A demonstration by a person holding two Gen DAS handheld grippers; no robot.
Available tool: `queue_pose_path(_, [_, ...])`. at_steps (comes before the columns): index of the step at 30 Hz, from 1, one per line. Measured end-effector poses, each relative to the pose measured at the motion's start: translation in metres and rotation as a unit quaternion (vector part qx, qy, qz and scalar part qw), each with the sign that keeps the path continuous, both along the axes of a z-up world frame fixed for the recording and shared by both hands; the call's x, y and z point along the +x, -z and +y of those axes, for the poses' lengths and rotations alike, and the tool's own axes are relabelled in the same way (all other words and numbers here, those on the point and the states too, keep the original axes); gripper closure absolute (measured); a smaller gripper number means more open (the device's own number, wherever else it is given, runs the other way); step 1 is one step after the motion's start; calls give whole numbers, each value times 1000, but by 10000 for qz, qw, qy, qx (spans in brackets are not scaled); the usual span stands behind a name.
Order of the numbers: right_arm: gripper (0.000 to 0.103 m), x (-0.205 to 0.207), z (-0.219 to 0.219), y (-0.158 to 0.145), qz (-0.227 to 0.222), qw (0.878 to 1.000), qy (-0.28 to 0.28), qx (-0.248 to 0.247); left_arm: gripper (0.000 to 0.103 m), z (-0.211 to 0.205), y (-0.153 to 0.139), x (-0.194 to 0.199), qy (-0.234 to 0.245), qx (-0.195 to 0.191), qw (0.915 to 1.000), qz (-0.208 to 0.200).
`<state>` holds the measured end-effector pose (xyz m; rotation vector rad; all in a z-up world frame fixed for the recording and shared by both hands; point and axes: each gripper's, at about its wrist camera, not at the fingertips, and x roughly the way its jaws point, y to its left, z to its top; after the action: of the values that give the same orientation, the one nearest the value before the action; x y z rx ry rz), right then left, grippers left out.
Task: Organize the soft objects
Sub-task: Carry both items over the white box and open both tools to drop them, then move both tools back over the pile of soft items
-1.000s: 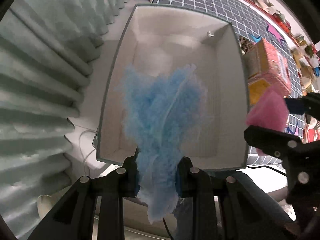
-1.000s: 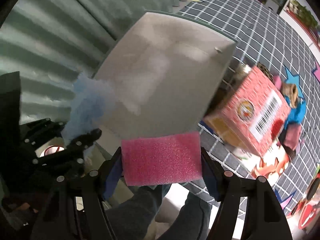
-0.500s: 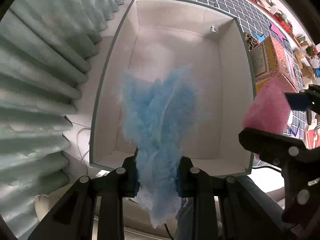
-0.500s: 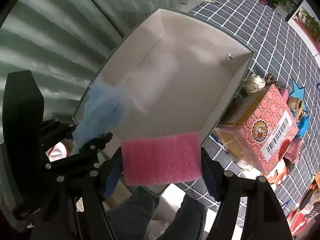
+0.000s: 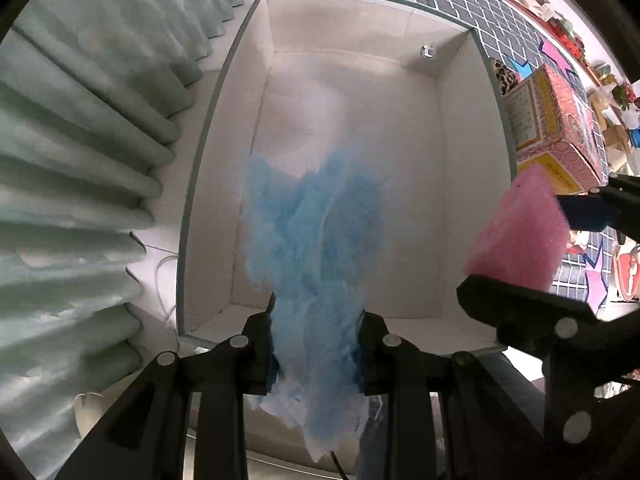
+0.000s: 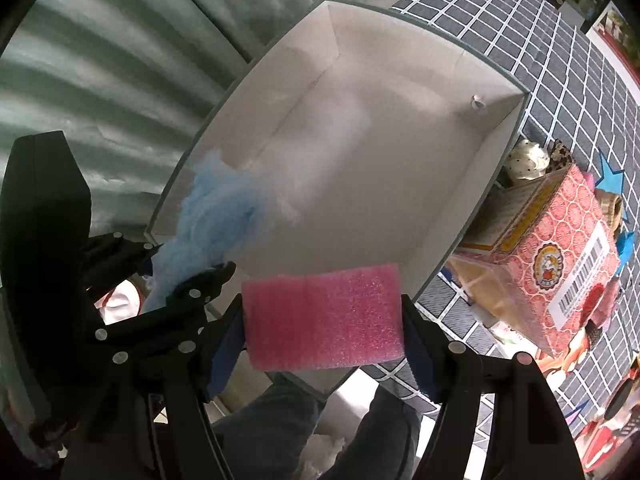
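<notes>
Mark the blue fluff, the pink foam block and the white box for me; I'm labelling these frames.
blue fluff (image 5: pixel 312 240), left wrist view, middle of the tuft.
pink foam block (image 6: pixel 324 320), right wrist view, front face.
white box (image 6: pixel 472 196), right wrist view, right inner wall.

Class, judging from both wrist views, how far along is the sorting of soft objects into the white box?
Done: nothing lies in the white box yet. In hand: the left hand-held gripper, jaws opening, holds blue fluff above it; the right hand-held gripper clamps pink foam. Left: dropping both.

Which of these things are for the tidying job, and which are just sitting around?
For the job:
- blue fluff, in the left gripper, whose fingers are opening
- pink foam block, in the right gripper
- white box

Just lying about:
- red carton
- green curtain
- checked floor mat
</notes>
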<state>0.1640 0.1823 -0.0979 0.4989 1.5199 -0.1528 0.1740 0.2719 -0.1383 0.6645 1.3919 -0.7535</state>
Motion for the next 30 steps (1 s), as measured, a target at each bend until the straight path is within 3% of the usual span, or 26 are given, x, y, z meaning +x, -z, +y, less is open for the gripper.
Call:
queue_pose_path(3, [30, 0, 1, -2, -40, 10000, -44, 23, 52, 0, -2, -2, 6, -43, 10000, -62])
queue_pose_path(5, [28, -1, 0, -4, -88, 9999, -40, 68, 28, 2, -4, -3, -18, -100, 9999, -97])
queue_pose_path(6, [24, -1, -1, -5, -121, 9999, -32, 97, 24, 2, -6, -3, -20, -153, 9998, -97])
queue_pose_path(7, [12, -2, -2, -7, -156, 9998, -11, 92, 23, 3, -6, -3, -33, -216, 9997, -66])
queue_pose_path(8, [9, -3, -2, -9, -186, 9998, 4, 35, 22, 2, -6, -4, -37, -247, 9997, -34])
queue_pose_path(15, [8, -10, -8, -20, -333, 9994, 80, -27, 14, -2, -2, 2, -158, -258, 9995, 105])
queue_pose_path(17, [1, -13, -12, -24, -365, 9992, 148, -96, 13, -1, -1, 3, -160, -217, 9995, 179])
queue_pose_path(21, [1, -17, -16, -33, -520, 9983, 219, -111, 13, -4, -7, 0, -136, -169, 9997, -66])
queue_pose_path(30, [1, -25, -15, -59, -791, 9956, 224, -460, 13, -7, -22, -2, -30, -297, 9994, -187])
